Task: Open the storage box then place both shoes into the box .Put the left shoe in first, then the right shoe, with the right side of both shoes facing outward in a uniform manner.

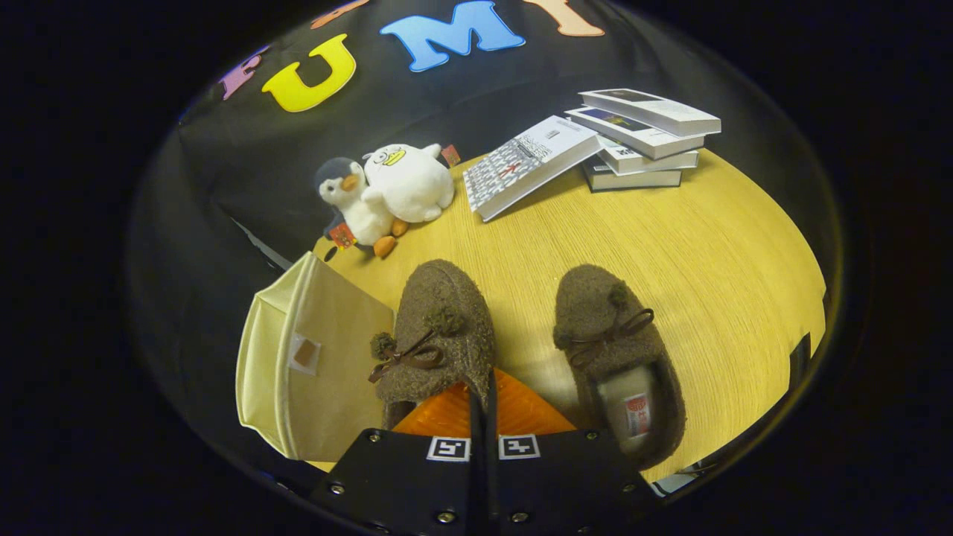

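From the gripper view, we see the tool point(482, 406) with its fingers pressed together, their tips covering the heel of the left fuzzy brown slipper point(439, 335). The right slipper point(618, 357) lies just beside it on the desk point(670, 246), both pointing toes away toward the books point(640, 138). The beige storage box point(313, 365), partly cut off, stands left of the slippers.

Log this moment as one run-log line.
gripper: shut, empty, over heel of left shoe | right shoe: on table | storage box: beside left shoe, lid closed | shoes boxed: none
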